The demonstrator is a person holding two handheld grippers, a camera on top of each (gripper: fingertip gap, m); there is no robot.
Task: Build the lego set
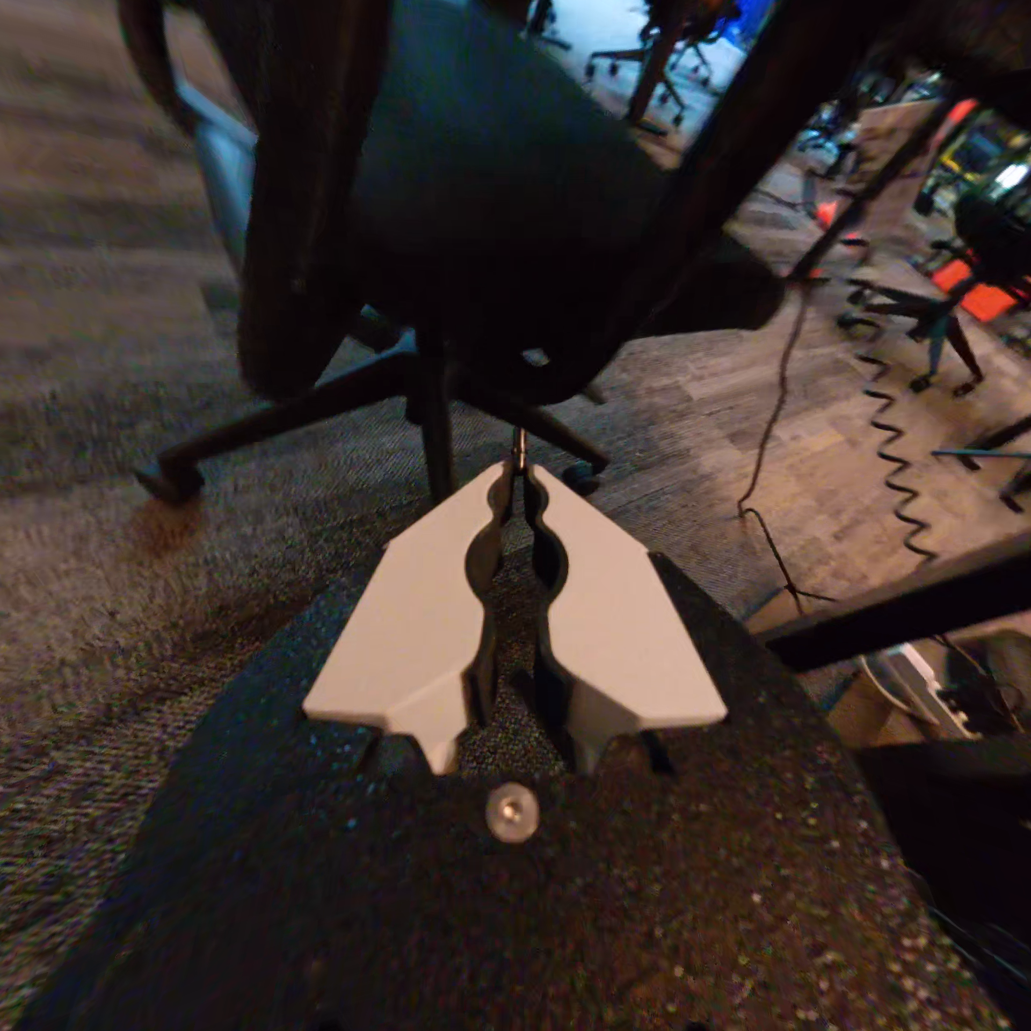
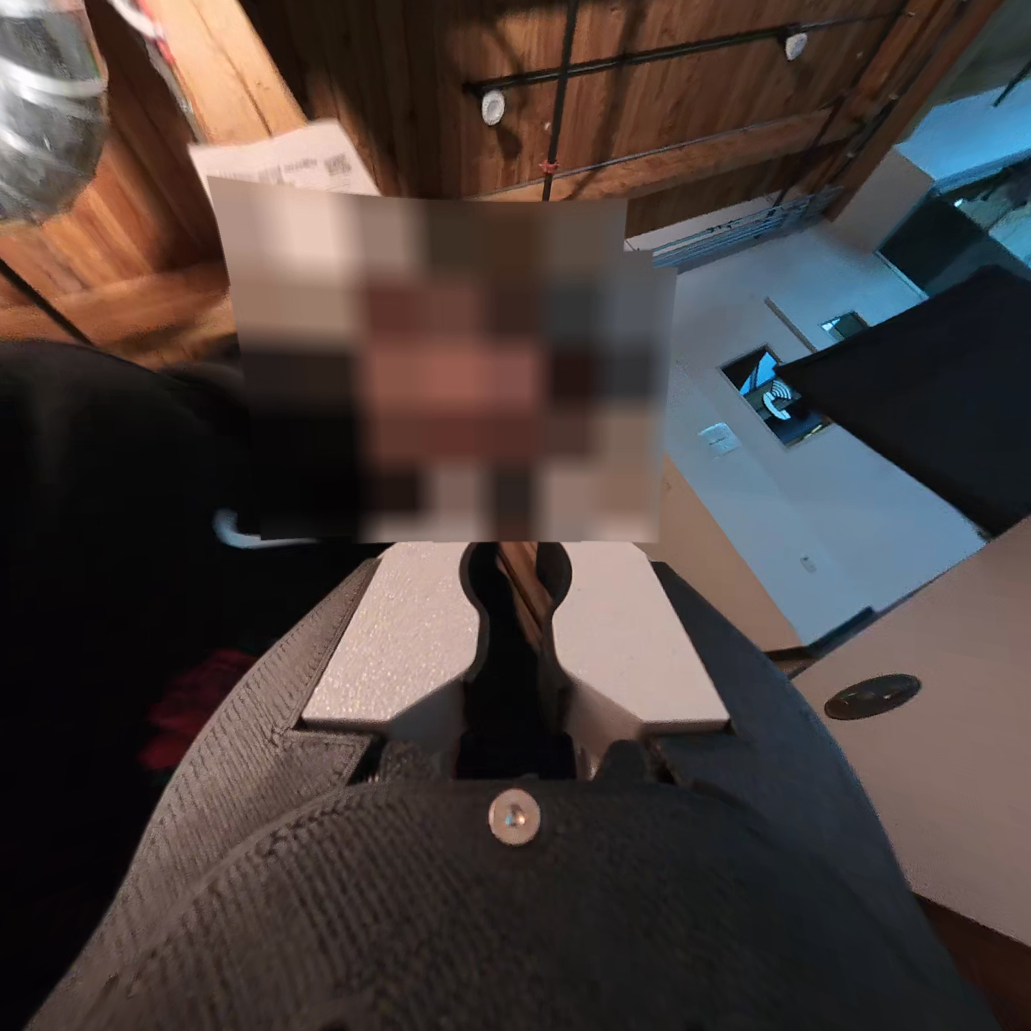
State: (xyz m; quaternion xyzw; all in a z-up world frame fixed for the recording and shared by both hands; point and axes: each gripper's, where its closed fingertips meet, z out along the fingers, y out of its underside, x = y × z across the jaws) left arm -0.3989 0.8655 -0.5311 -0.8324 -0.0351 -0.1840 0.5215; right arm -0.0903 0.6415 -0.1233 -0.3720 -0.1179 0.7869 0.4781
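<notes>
My left gripper [image 1: 518,474] pinched a thin dark pin [image 1: 520,443] at its tips, above the carpet [image 1: 139,558]. My right gripper [image 2: 516,558] had its tips hidden; I cannot tell its opening.

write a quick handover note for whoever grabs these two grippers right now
Left gripper: pointed down at the carpet below the table, towards an office chair's base. Fingers nearly together; a thin dark pin-like piece seems to poke out at the tips, too small to identify.
Right gripper: tilted up towards the wooden ceiling, beside a pale tabletop. Its tips are hidden behind a privacy blur, so grip state is unknown.
Lego pieces: none recognisable in either view.
Done: cannot tell.
Left: bring both grippers back over the table, find the set, check progress, build.
</notes>
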